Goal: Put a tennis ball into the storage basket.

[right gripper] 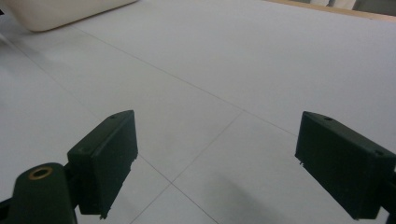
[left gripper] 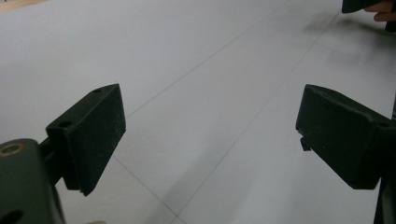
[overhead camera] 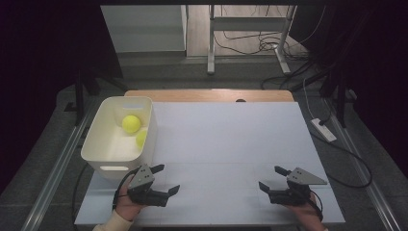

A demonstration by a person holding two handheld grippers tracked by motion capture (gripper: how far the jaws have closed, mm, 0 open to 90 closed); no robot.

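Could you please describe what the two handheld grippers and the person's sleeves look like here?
Both the left gripper and the right gripper are black, with two blocky, flat-faced jaws and a grey three-cornered plate on top. A dark cable trails from each. A brass-coloured ring sits by the jaw base. A cream sleeve covers the left wrist.

Bin and balls on the white table

Inside the cream bin (overhead camera: 108, 154), at the table's (overhead camera: 231, 139) left edge, lie two yellow balls (overhead camera: 131, 123).

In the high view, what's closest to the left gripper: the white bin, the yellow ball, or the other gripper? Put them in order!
Measured from the left gripper:
1. White bin, just beyond it at the table's left edge.
2. Yellow ball, farther back, inside the bin.
3. Right gripper, across the table on the right side.
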